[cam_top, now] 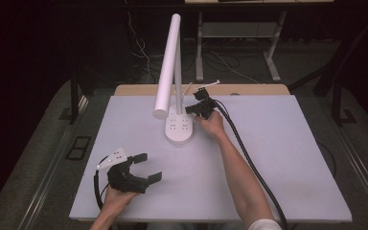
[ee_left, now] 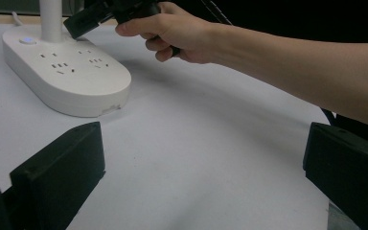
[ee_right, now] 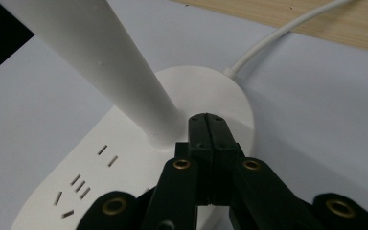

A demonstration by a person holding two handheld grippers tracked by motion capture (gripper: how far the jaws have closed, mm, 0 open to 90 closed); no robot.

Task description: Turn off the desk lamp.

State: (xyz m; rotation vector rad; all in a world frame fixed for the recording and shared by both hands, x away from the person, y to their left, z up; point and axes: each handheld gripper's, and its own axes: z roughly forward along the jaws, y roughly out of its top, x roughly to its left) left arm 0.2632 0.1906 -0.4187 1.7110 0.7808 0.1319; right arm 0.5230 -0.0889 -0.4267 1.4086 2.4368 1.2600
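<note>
The desk lamp [cam_top: 178,128], its oval base fitted with sockets, is set toward the far middle of the white surface [cam_top: 278,158]. The right tongs [cam_top: 189,109] are clenched with nothing between them, tips held at the foot of the lamp's stem. The left tongs [cam_top: 148,167] are released, well nearer than the lamp.
</note>
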